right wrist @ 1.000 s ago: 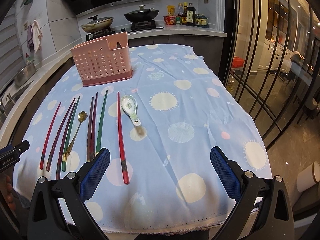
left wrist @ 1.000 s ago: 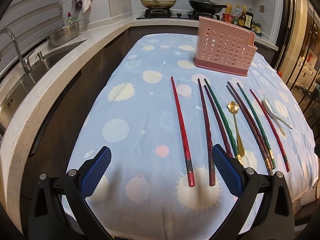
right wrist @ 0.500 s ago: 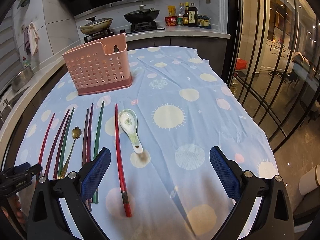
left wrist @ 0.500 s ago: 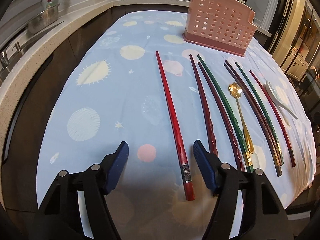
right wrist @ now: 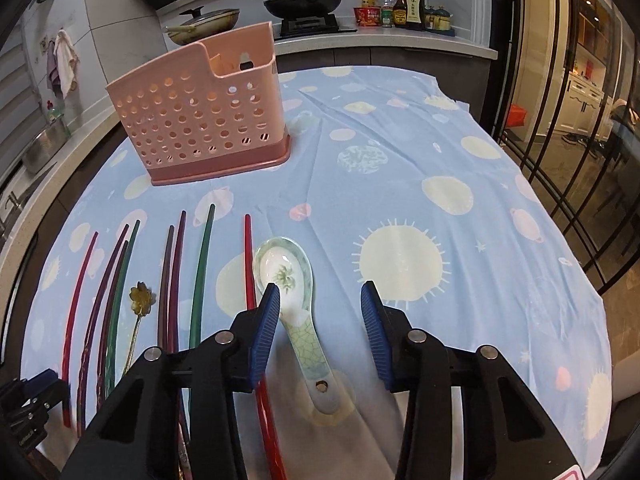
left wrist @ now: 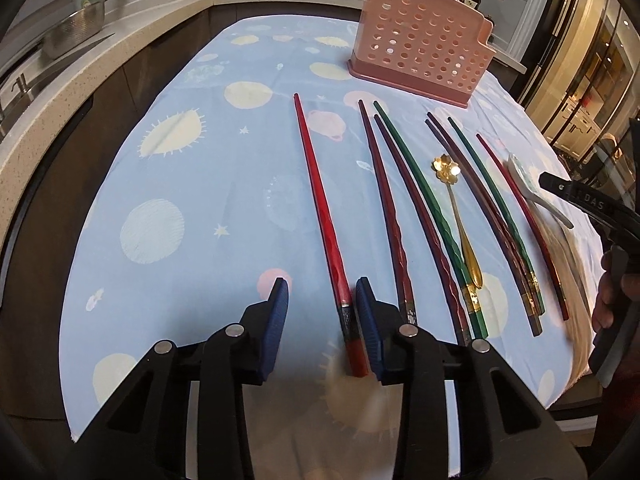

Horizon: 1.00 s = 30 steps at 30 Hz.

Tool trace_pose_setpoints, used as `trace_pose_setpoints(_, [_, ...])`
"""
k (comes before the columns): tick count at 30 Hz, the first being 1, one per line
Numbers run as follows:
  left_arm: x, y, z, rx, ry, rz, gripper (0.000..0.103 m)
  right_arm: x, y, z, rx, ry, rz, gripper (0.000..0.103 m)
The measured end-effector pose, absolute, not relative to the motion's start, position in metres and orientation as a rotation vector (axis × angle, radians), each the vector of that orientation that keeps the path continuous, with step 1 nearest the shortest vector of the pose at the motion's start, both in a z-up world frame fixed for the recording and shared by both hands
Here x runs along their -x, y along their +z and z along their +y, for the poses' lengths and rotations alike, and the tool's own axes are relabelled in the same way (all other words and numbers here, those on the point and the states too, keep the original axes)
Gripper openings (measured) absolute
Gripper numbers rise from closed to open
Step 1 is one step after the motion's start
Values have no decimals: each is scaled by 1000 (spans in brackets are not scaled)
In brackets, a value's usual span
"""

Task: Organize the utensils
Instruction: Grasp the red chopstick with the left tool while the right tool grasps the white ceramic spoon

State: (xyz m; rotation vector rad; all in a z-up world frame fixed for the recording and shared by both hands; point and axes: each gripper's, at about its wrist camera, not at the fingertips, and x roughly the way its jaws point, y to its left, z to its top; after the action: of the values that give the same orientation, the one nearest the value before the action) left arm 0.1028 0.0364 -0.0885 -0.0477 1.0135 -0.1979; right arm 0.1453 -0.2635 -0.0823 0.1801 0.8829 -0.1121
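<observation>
both tongs are low over the tablecloth (left wrist: 192,184), each with a gap between its blue pads. left tongs (left wrist: 322,312) are partly closed around the thick end of the red chopstick (left wrist: 320,208); the right pad sits just beside or against it, the left pad is clear of it, so nothing is gripped. this chopstick lies apart, left of the other chopsticks (left wrist: 424,216), which run side by side toward the pink holder (left wrist: 420,40) at the far end of the cloth. a gold spoon (left wrist: 456,200) lies among them.

right tongs (right wrist: 318,312) are open wider, straddling the handle of the white china spoon (right wrist: 288,276), whose bowl points toward the holder (right wrist: 200,116). neither pad clearly touches it. another red chopstick (right wrist: 250,272) lies just left of this spoon.
</observation>
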Motion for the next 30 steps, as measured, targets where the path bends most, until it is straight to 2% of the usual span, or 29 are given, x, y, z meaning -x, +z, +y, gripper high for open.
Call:
trace_pose_setpoints(4, [-98, -89, 32, 45, -211, 1017, 32, -144, -91, -265, -200, -108, 902, 28])
trace_pose_setpoints(6, [-97, -89, 32, 45, -211, 1017, 26, -142, -94, -266, -210, -99, 910, 21])
trace_pose_setpoints(8, [-96, -89, 33, 61, -222, 1023, 13, -139, -97, -266, -217, -89, 916, 16])
trace_pose_setpoints(10, [-94, -90, 34, 77, -238, 1029, 10, -134, -99, -266, -227, -81, 910, 16])
trace_pose_setpoints(23, [-80, -92, 31, 84, -250, 1020, 10, -106, -106, -265, -273, -49, 926, 16])
trace_pose_setpoints(30, [-79, -94, 36, 113, -265, 1007, 10, -96, -105, -259, -239, -46, 908, 10])
